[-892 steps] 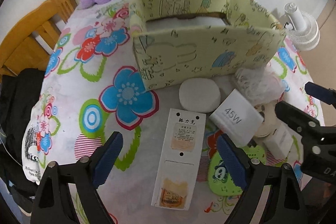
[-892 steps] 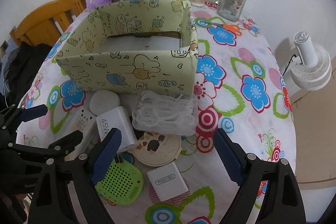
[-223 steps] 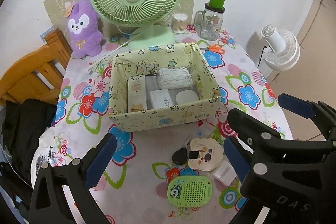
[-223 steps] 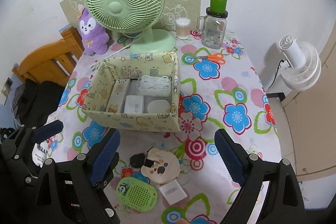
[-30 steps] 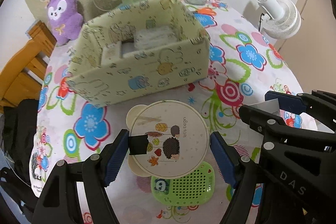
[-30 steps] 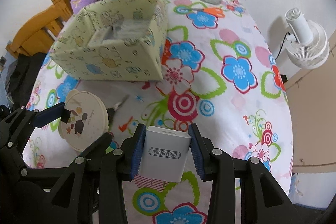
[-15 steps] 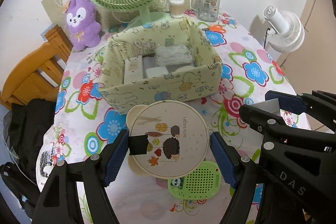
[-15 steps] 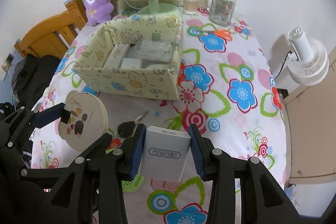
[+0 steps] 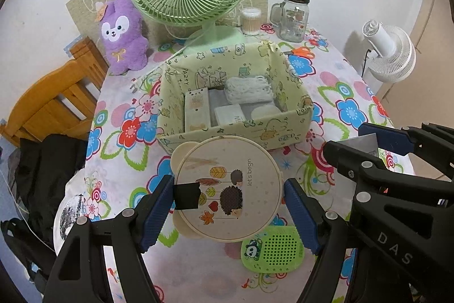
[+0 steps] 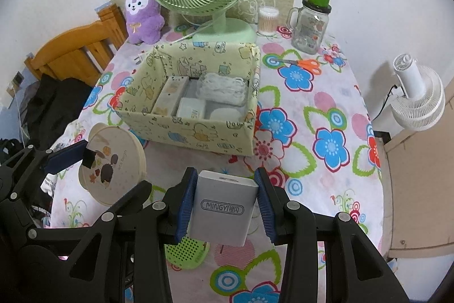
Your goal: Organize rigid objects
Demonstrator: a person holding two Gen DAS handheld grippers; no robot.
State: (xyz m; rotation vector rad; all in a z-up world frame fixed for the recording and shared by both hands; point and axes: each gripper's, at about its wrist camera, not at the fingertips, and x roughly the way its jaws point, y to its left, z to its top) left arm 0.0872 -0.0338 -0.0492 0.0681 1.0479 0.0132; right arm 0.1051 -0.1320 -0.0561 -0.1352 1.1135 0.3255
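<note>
My left gripper [image 9: 228, 202] grips the round tin [image 9: 227, 189], right gripper [image 10: 225, 202] clamps the white charger [image 10: 222, 210] (MINGYI label); storage box [image 10: 198, 135] sits ahead of both, green speaker [image 9: 272, 249] underneath.

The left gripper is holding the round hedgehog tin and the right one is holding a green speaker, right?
Not quite. The left gripper does hold the round hedgehog tin, but the right gripper holds a white charger, as the right wrist view shows. The green speaker lies on the table.

White charger [image 10: 222, 210] reads "MINGYI"; round case [image 9: 227, 189] "let's begin".
</note>
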